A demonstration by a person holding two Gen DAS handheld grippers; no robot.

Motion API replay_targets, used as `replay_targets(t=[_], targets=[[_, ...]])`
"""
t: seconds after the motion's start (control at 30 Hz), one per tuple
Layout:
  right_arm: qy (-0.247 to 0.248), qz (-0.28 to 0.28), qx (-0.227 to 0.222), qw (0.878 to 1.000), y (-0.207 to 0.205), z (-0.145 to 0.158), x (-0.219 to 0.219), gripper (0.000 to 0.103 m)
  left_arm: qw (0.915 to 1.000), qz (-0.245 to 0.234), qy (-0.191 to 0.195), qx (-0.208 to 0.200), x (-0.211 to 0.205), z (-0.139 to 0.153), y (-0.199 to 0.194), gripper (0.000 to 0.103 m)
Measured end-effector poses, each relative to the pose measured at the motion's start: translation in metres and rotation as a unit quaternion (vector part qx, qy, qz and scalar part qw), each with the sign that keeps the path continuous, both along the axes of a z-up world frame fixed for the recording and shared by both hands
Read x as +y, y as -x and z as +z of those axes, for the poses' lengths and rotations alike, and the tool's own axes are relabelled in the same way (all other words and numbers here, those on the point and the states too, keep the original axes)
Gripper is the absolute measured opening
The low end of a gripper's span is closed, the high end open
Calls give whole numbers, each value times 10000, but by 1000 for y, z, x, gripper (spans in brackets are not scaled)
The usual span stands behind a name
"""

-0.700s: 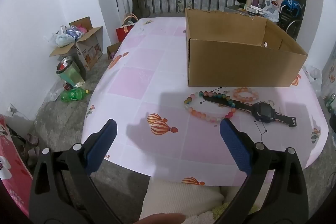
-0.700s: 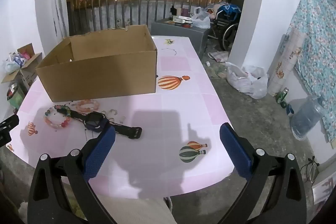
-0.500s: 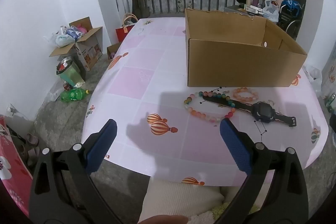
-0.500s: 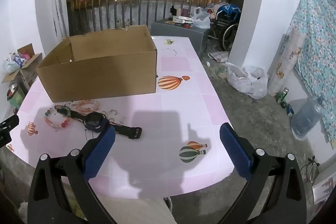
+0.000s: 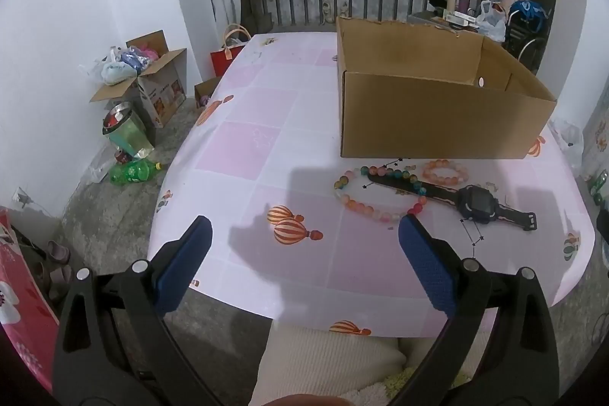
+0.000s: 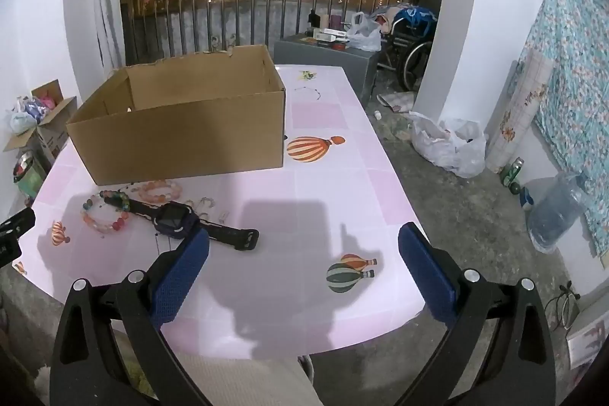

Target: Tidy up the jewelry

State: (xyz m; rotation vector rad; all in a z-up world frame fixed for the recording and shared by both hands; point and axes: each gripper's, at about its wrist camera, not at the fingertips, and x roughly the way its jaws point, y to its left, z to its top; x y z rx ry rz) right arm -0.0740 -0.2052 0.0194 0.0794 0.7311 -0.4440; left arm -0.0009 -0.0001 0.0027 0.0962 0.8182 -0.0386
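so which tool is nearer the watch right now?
Right, though it's close. The right tool has its left finger just in front of the watch, nearly over its strap. The left tool sits off to the watch's left, past the bead bracelet. Both open.

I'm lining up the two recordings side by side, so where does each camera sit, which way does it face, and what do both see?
Left wrist: sits behind the open left tongs at the table's near edge, facing the cardboard box and the railing; a cream-clothed lap shows below.
Right wrist: sits behind the open right tongs, further right along the same edge, facing the box's right end and the floor beyond; the lap and the other tool's tip at far left show.
Shared: box, black watch, large bead bracelet, pink bead bracelet.
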Motion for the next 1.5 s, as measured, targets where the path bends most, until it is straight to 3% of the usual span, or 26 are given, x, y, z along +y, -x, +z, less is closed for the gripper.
replay_targets(t=[1.5], targets=[[0, -27, 10, 10000, -2, -2, -1, 97, 10000, -28, -15, -72, -4, 1, 1, 95]])
